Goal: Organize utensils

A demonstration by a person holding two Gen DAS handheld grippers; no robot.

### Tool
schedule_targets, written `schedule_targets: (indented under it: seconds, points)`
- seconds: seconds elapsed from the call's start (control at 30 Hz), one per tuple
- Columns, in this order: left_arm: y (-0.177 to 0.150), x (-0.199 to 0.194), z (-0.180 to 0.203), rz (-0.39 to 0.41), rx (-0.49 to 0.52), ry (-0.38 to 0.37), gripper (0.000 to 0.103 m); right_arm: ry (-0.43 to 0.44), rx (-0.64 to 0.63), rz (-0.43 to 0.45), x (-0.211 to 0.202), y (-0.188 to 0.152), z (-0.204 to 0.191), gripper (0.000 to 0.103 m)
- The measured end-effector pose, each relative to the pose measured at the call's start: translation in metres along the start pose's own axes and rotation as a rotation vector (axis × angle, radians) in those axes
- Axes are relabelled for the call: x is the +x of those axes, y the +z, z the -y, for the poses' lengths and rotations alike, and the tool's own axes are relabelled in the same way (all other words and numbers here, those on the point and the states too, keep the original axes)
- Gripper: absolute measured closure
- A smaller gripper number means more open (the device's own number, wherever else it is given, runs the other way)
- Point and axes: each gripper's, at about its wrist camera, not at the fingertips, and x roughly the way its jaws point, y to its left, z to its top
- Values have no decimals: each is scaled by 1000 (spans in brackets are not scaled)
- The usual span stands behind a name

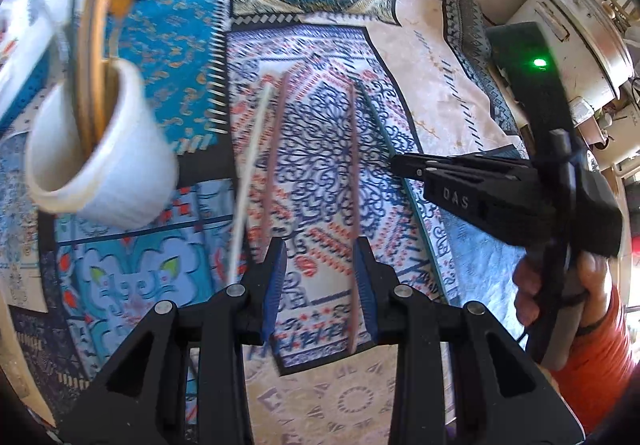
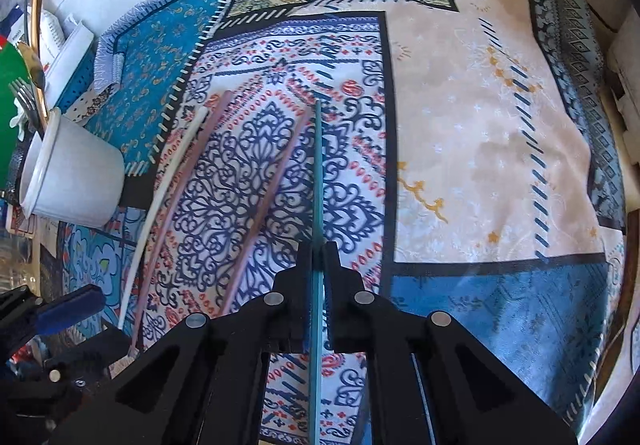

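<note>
black left gripper [image 1: 320, 277] jaws stand partly spread with nothing between them, above the patterned cloth [image 2: 480, 125] covering the tabletop, while the right gripper [image 2: 318, 277] is pressed together on a teal chopstick [image 2: 318, 173]. white cup [image 2: 76, 173] near the cloth's left edge holds gold utensils [image 1: 96, 45]. two pink chopsticks [image 1: 354, 173] and a white chopstick [image 1: 250, 165] lie flat near the cloth's middle, beside the cup.
</note>
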Motion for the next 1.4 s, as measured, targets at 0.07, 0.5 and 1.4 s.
schedule_targets:
  seconds: [0.07,0.5,1.4]
  points:
    - [5,11,6,-20,3,-10,70,4,7,18,-7,-5,6,98]
    - [36,66,36,-87,57,74,83,59,34,159,-77,-26,46,98]
    - [47,17,38,62,54,45,100,73,41,303,-131,-28,33,100]
